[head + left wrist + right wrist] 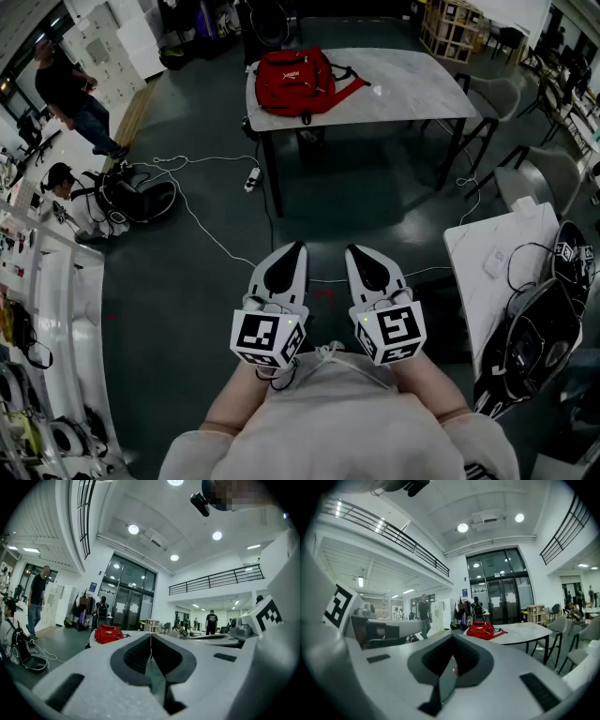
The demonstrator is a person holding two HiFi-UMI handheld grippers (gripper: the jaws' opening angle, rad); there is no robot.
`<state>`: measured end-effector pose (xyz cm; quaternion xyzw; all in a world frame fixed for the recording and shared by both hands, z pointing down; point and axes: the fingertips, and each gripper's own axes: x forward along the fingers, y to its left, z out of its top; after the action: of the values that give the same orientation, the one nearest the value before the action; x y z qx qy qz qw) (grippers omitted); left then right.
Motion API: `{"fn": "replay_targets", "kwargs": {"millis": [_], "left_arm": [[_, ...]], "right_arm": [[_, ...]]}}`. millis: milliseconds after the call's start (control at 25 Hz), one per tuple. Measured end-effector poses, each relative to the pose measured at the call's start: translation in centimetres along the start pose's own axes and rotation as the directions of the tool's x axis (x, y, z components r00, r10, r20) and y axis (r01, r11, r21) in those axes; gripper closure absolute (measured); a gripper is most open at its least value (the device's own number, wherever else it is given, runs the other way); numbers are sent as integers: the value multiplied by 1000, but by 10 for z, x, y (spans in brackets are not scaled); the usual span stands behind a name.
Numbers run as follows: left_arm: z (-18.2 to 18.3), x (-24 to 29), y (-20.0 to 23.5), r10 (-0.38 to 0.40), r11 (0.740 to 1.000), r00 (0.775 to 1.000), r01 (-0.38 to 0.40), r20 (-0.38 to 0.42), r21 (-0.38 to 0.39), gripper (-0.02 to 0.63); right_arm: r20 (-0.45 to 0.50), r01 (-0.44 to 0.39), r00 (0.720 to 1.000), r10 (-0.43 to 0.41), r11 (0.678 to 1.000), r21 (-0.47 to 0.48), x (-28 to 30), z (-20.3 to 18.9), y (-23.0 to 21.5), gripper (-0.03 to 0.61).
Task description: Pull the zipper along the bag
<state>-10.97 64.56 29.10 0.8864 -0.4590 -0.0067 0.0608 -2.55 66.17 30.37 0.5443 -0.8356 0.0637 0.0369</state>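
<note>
Your left gripper [297, 247] sits just beside your right gripper [352, 250], and well ahead the red fabric backpack [292, 80] lies on the pale rectangular table [412, 89].

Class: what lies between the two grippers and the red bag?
In the head view, dark floor crossed by a white cable, then the table's near edge.

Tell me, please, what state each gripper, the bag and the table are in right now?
Left gripper: shut, nothing between its jaws.
Right gripper: shut, nothing between its jaws.
Red backpack: lying on the table, untouched; zipper too far off to read.
Table: upright, carrying the backpack near one end.
</note>
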Motion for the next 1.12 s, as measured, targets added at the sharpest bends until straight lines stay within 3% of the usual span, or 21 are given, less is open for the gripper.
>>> {"fn": "replay_targets", "kwargs": {"millis": [600, 880, 1120], "left_arm": [[-15, 33, 21, -16, 999, 999, 15, -35, -32, 594], [-16, 74, 63, -35, 998, 998, 32, -56, -59, 594], [-2, 125, 117, -100, 993, 993, 95, -68, -62, 594]], "right_arm": [[-42, 21, 999, -20, 1000, 20, 33, -12, -17, 552], [-61, 41, 997, -38, 998, 43, 85, -10, -31, 552], [-106, 104, 989, -98, 994, 46, 155, -1, -44, 552]]}}
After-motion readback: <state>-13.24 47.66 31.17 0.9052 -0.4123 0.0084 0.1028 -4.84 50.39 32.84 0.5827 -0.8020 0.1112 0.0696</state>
